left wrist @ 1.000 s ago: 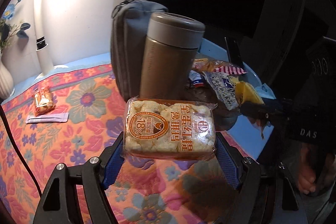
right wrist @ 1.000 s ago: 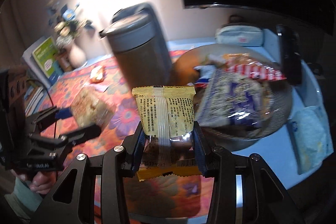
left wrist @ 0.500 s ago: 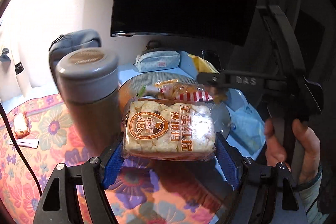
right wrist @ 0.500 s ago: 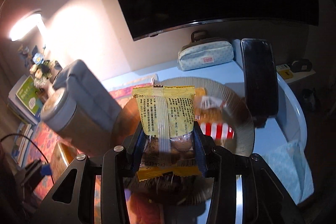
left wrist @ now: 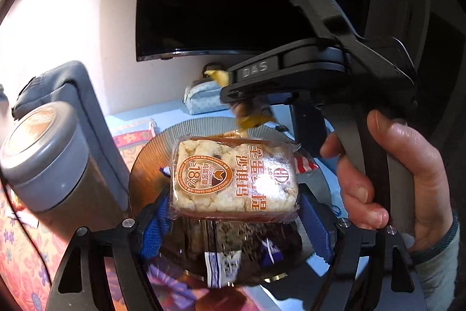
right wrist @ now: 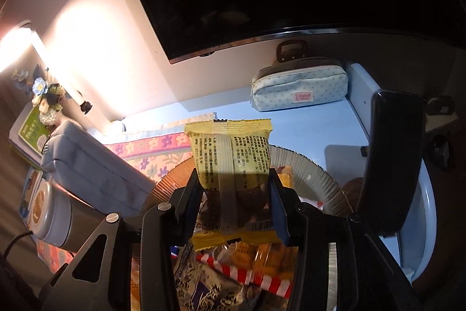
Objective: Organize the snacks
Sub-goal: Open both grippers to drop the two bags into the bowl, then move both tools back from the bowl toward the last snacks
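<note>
A clear-wrapped egg cake packet with an orange label sits between the blue pads of my left gripper, whose jaws are opening while the pads still touch it. It hangs over the ribbed glass plate, which holds several snack packets. My right gripper grips a yellow packet upright over the same plate; its jaws are opening too. In the left wrist view the right gripper hovers beyond the cake, held by a person's hand.
A grey flask and a grey pouch stand left of the plate on the floral cloth. A dotted pencil case lies under the dark screen. A black slab stands at the right, a flower vase far left.
Both grippers have travelled from over the floral cloth, past the flask, to above the plate, each still carrying its packet. The right gripper now shows close in the left wrist view.
</note>
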Motion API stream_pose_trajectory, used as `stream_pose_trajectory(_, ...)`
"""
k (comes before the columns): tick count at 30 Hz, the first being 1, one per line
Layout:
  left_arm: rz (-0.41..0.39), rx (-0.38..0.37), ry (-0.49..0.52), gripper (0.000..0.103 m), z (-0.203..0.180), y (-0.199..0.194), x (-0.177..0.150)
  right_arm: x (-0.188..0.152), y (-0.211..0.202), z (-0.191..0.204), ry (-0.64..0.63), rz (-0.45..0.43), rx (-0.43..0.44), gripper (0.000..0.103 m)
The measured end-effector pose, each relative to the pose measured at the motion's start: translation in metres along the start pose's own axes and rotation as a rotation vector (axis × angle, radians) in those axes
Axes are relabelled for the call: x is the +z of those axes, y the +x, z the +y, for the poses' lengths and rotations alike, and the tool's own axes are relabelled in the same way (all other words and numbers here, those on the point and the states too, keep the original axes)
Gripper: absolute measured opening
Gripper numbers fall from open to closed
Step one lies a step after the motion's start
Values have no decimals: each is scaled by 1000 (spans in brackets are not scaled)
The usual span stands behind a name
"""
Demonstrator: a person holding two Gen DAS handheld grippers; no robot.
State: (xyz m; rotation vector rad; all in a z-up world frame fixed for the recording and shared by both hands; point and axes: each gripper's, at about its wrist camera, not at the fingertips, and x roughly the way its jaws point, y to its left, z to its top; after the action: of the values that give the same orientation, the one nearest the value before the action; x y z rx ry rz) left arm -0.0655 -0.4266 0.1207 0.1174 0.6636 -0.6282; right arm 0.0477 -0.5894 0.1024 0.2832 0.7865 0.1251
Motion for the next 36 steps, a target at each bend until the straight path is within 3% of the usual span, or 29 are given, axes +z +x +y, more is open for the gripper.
stream_pose_trajectory(3, -31, -10, 19, 94, -4, -2, -3, 2, 0, 0, -4, -8, -11, 62)
stream_pose_trajectory(11, -76, -103, 31, 94, 0, -23, -9, -13, -25, 0, -2, -43, 9, 62)
stream_pose_trajectory(18, -138, -130, 30, 94, 7, -61, -12, -30, -45, 11, 8, -55, 76, 63)
stream_pose_trajectory(26, -190, -80, 11, 94, 48, -119, -20, -64, -73, 42, -29, -64, 78, 63)
stream_pose_trajectory(36, -195, 105, -139, 94, 170, -175, -40, -117, -94, 91, -118, -40, 102, 64)
